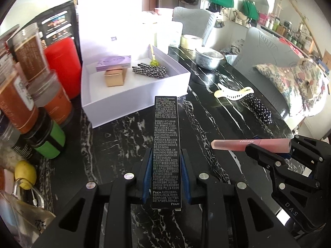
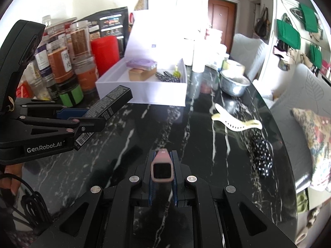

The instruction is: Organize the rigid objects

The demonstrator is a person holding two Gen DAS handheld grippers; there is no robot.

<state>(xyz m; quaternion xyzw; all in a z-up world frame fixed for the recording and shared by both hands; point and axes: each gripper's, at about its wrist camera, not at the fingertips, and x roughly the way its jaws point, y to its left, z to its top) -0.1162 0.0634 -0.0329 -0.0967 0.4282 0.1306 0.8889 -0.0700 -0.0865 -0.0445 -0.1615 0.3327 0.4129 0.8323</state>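
Largest first: white box [image 1: 136, 95] open on the black marble counter [image 1: 206, 111], lid up, holding a purple case, a small brown carton and checked cloth — stiff walls, probably the place for the rigid pieces, with bare floor along its front edge.

Black carton [image 1: 166, 150] clamped lengthways in the left gripper [image 1: 165, 177], jaws closed on its long sides near the lower end, most of its length jutting forward above the counter. Likely light, hollow card: stiff enough, but crushable under hard squeeze, and apt to pivot with so much overhang.

Cream clip [image 2: 235, 119] lying loose on the counter, right of the box — hard plastic, curved, best taken across its narrow middle.

Pink tube [image 1: 250, 144] clamped in the right gripper [image 2: 162, 169], jaws together on its cap end, body sticking out sideways. Smooth, glossy, light — probably slippery.
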